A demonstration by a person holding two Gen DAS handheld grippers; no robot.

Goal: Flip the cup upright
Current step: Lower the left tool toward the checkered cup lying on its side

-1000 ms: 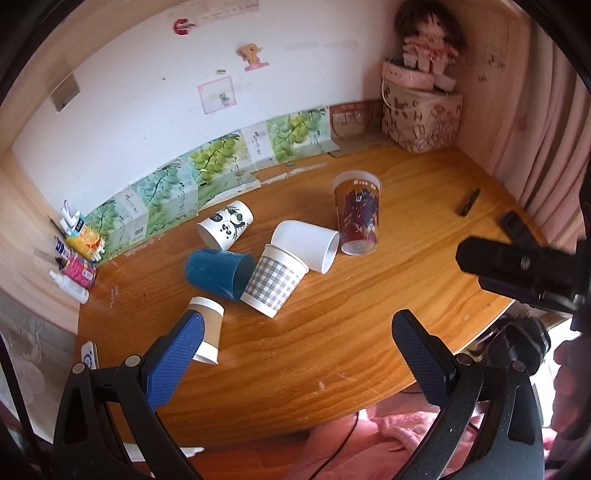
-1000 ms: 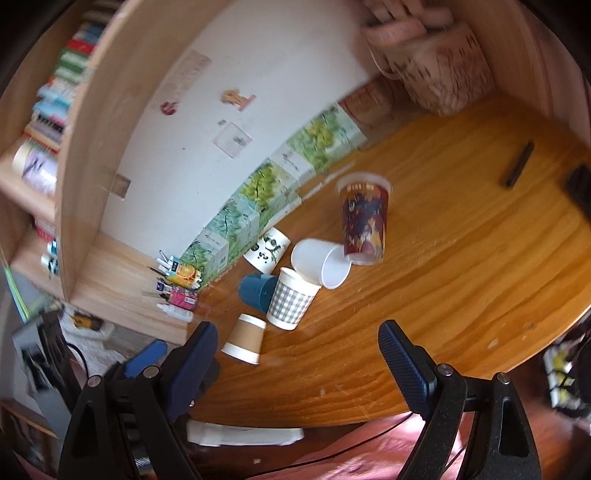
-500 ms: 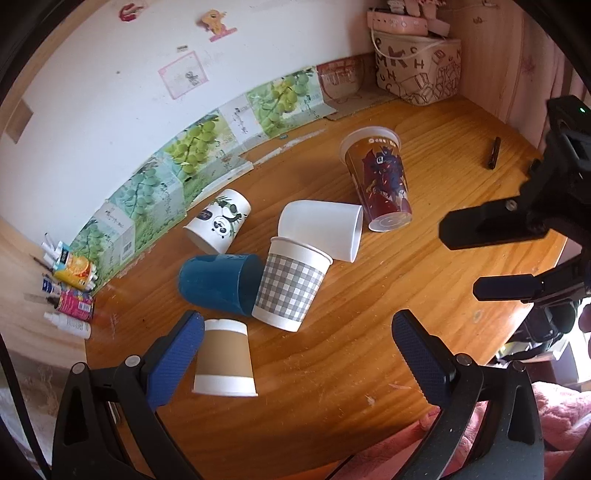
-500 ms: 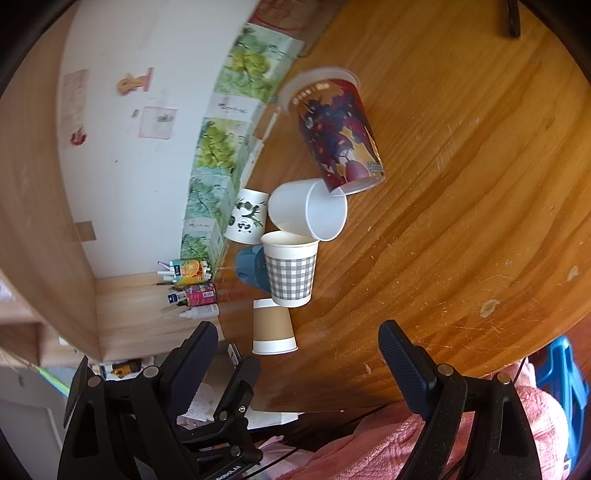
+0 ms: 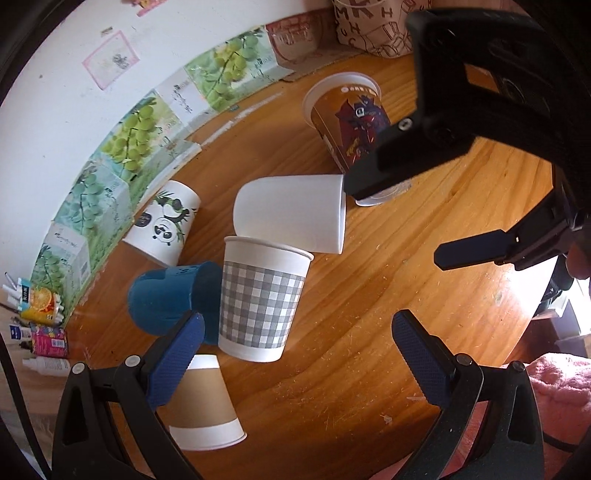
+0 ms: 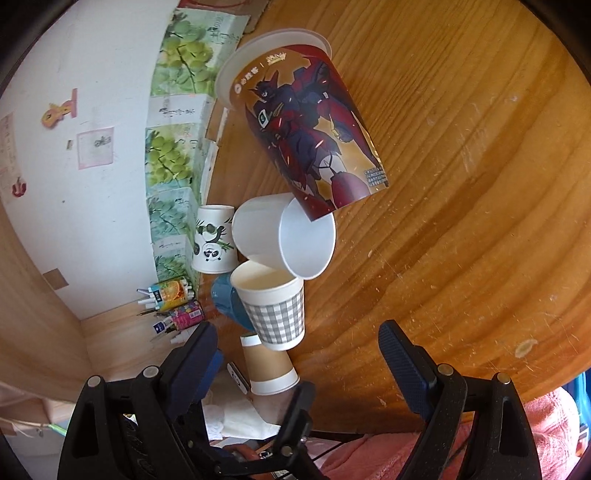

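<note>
Several cups cluster on the wooden table [image 5: 369, 332]. A grey checked cup [image 5: 260, 306] [image 6: 275, 310] stands upright. A plain white cup [image 5: 291, 212] [image 6: 284, 236] and a blue cup [image 5: 170, 295] lie on their sides. A brown-banded cup [image 5: 205, 410] [image 6: 267, 367] and a panda cup [image 5: 164, 229] stand upside down. A tall robot-print cup [image 6: 306, 136] stands upright. My left gripper [image 5: 295, 354] is open just above the checked cup. My right gripper [image 6: 299, 362] is open above the cluster; it also shows in the left wrist view [image 5: 417, 206].
Green grape-print cartons [image 5: 122, 147] line the white wall. Small tubes and packets [image 5: 37, 321] lie at the table's left end. A patterned basket [image 5: 373, 29] stands at the back right. Pink cloth [image 5: 554, 391] hangs past the table's near edge.
Both grippers have moved down and closer to the cups. The right gripper has swung in over the tall printed cup. No cup has moved.
</note>
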